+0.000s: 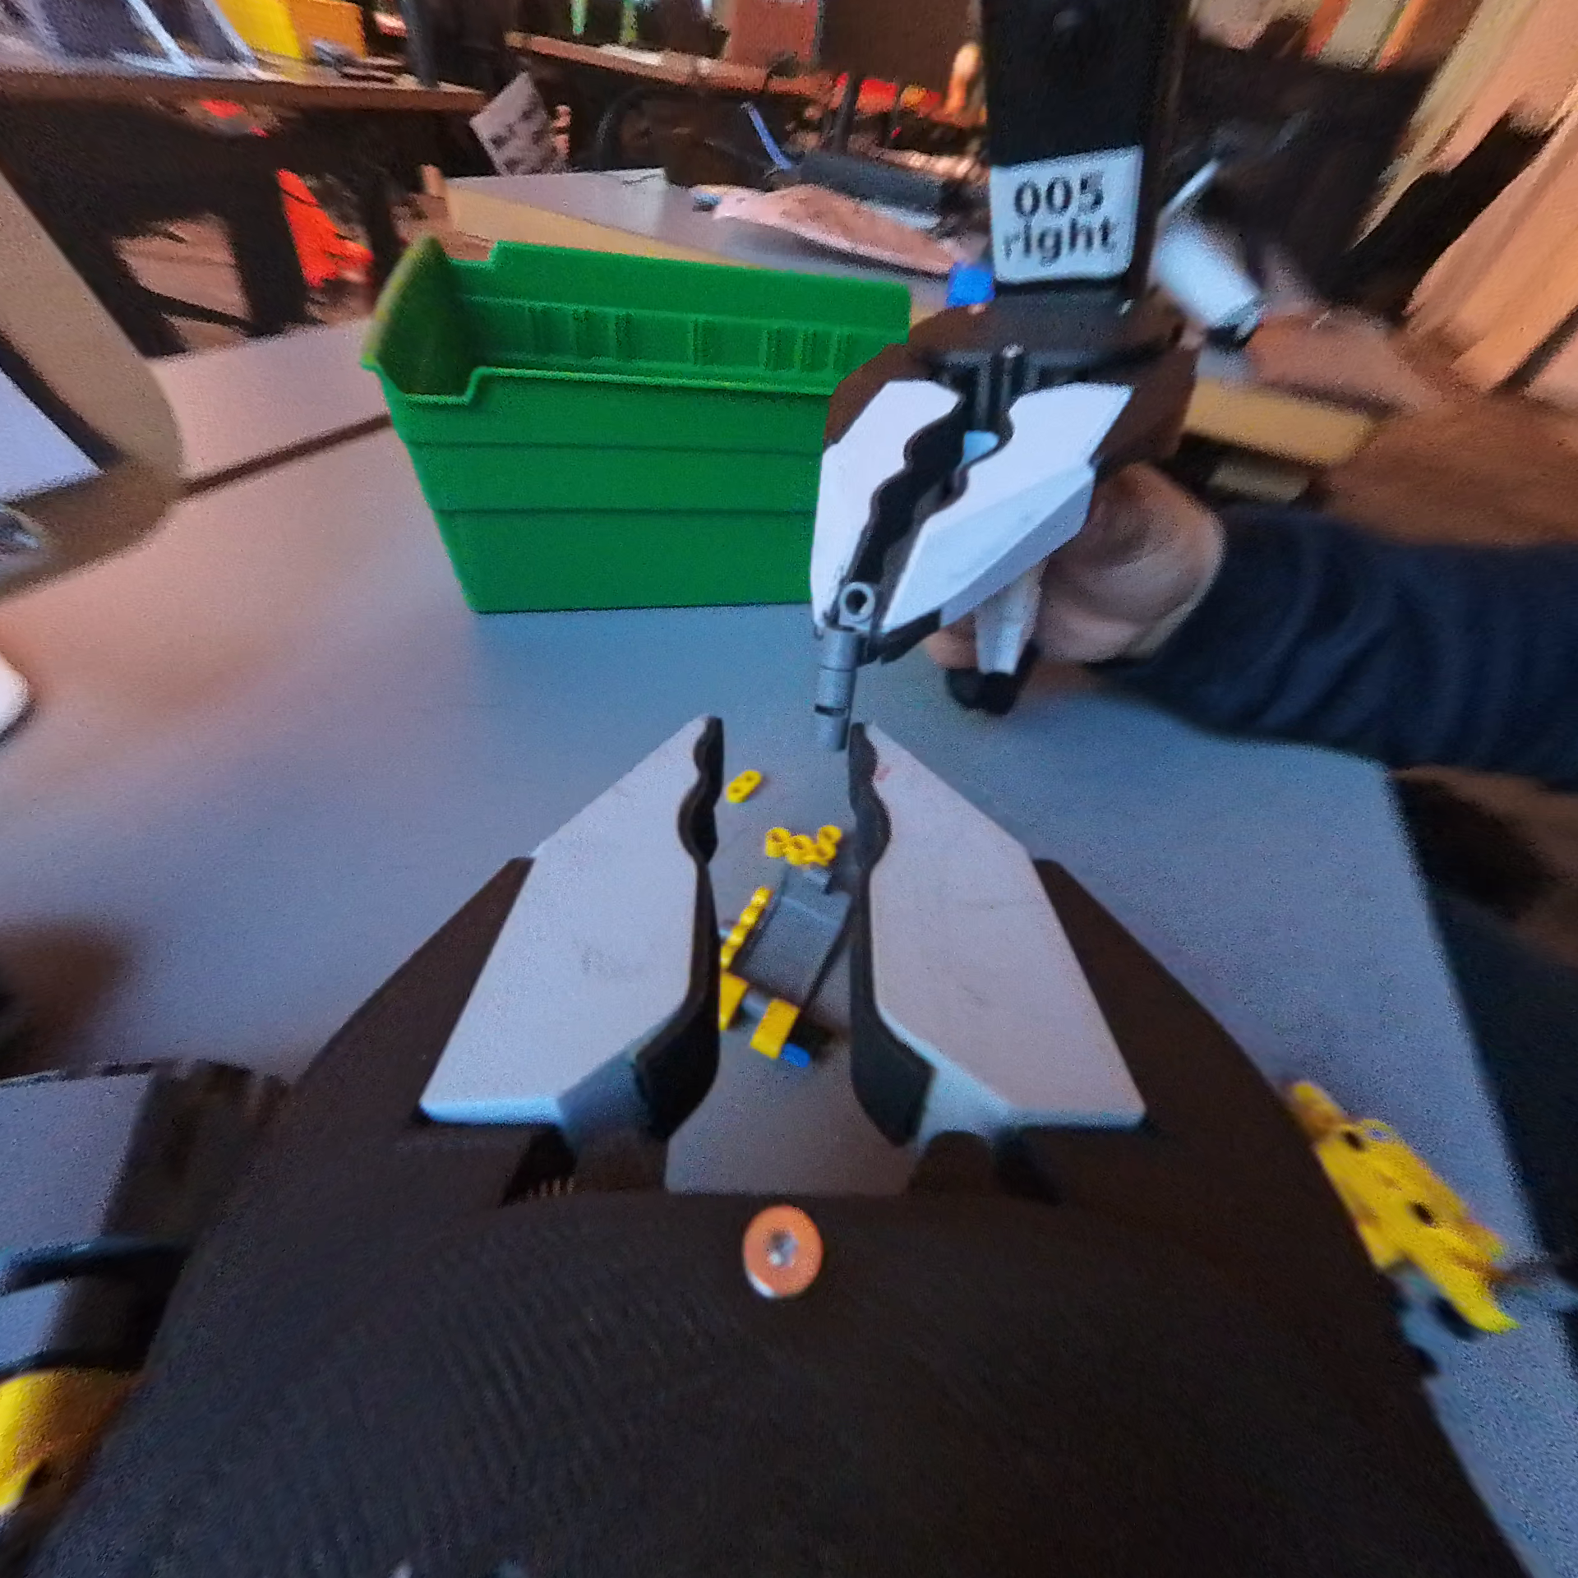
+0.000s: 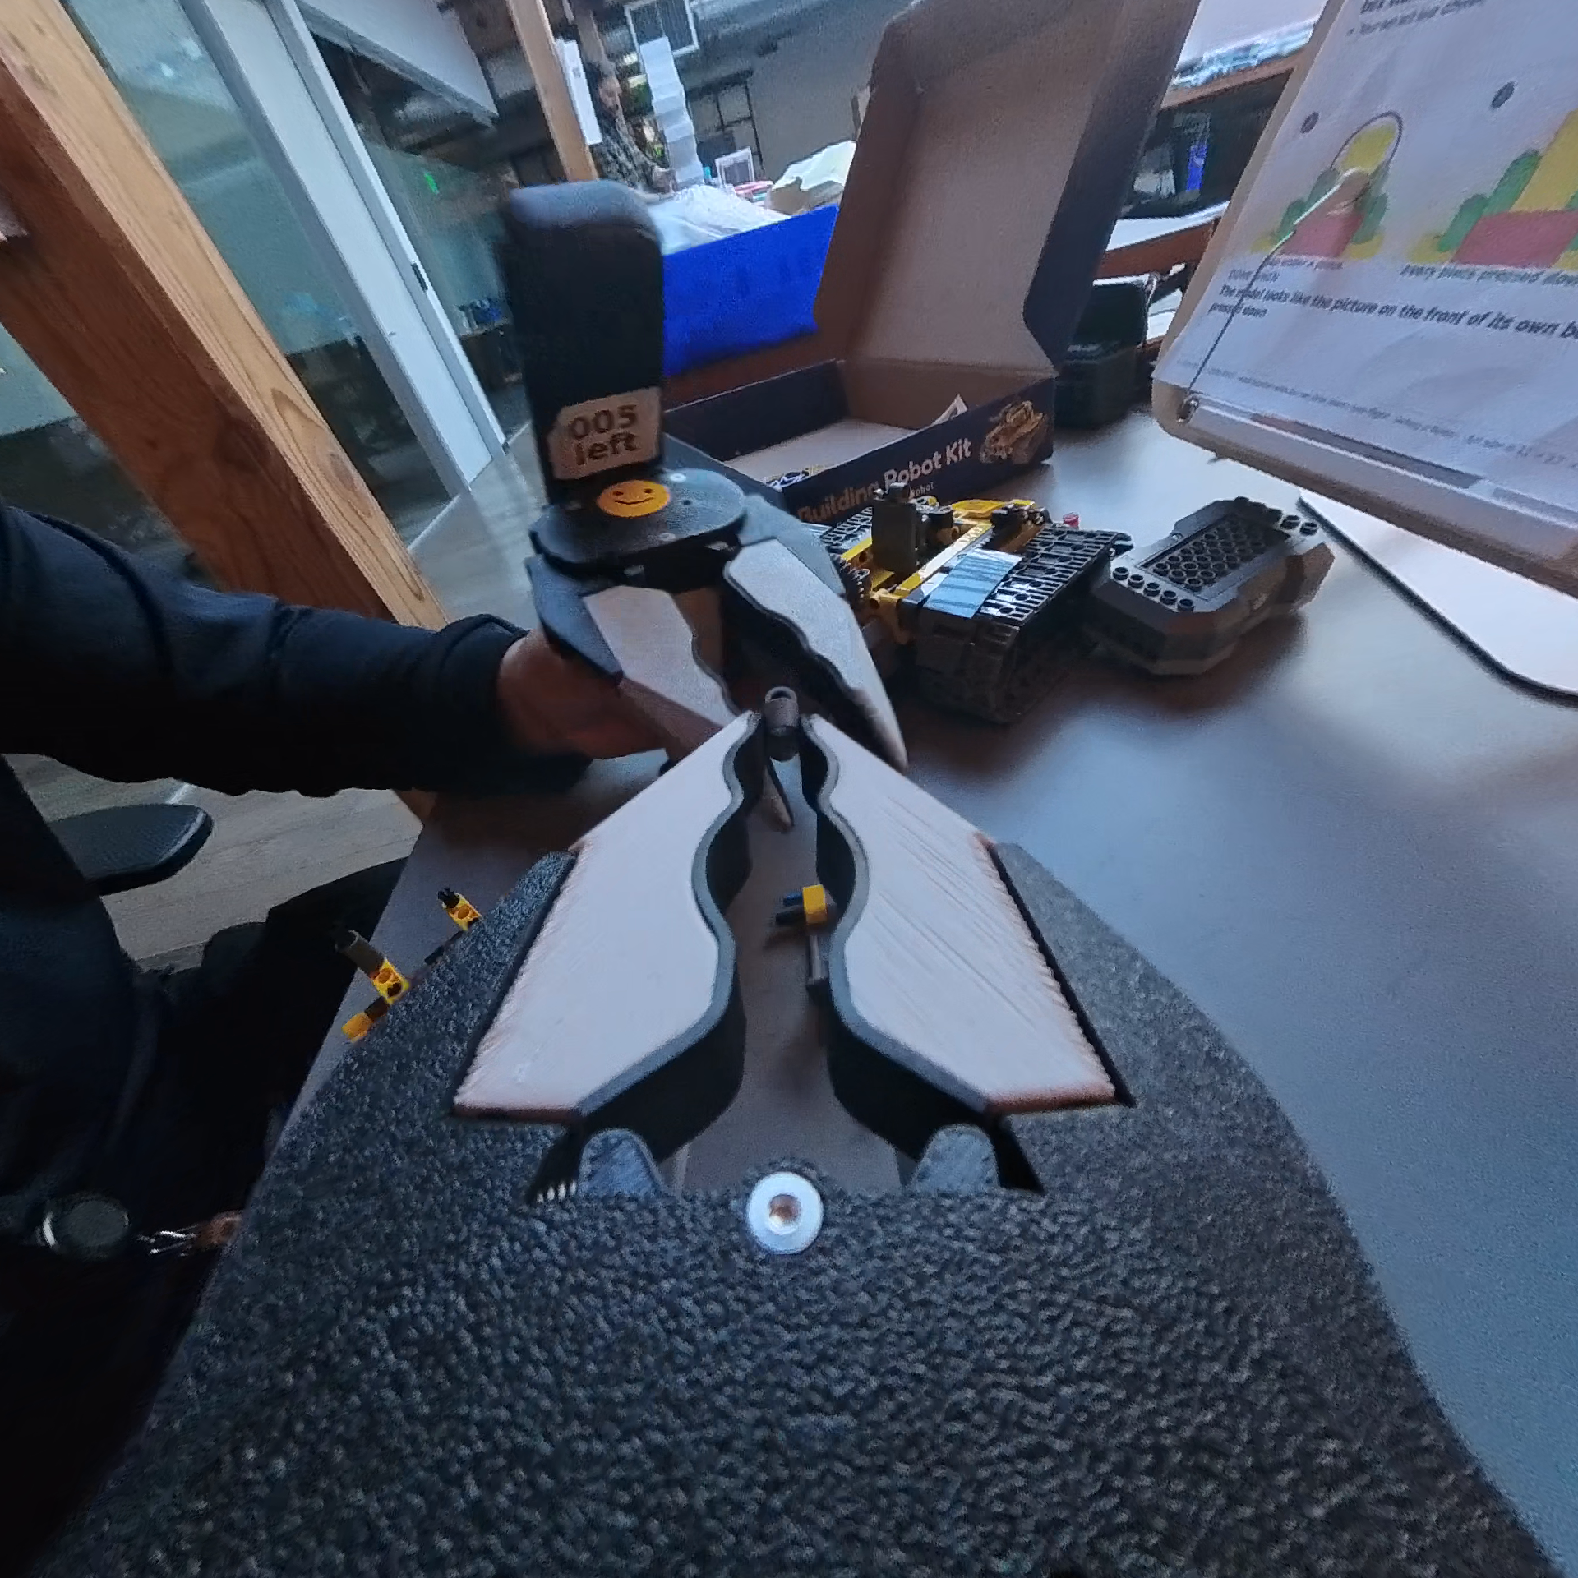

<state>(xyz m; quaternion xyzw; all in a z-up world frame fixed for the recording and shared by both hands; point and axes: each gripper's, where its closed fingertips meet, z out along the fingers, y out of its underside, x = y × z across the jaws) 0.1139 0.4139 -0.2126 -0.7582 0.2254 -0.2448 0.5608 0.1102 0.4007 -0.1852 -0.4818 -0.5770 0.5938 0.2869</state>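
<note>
My left gripper [image 1: 786, 743] is open and empty, low over the grey table [image 1: 341, 768]. Between its fingers lie small yellow pieces [image 1: 803, 845] and a grey block with yellow parts [image 1: 794, 939]. My right gripper [image 1: 845, 619] comes from the far side, tips down, shut on a grey pin-like connector [image 1: 837, 675]. The connector's lower end hangs just beyond my left fingertips. In the right wrist view the right gripper [image 2: 777, 726] pinches the same connector [image 2: 779, 710] at its tips. One left finger [image 2: 811, 632] shows right behind it.
A green bin [image 1: 632, 444] stands behind the grippers. A yellow-and-black tracked model [image 2: 965, 598], a dark grey block [image 2: 1212, 581], an open cardboard box [image 2: 931, 299] and a propped instruction sheet [image 2: 1409, 256] stand to one side. Loose yellow parts [image 2: 384, 982] lie near the table edge. My left and right fingertips are right by each other.
</note>
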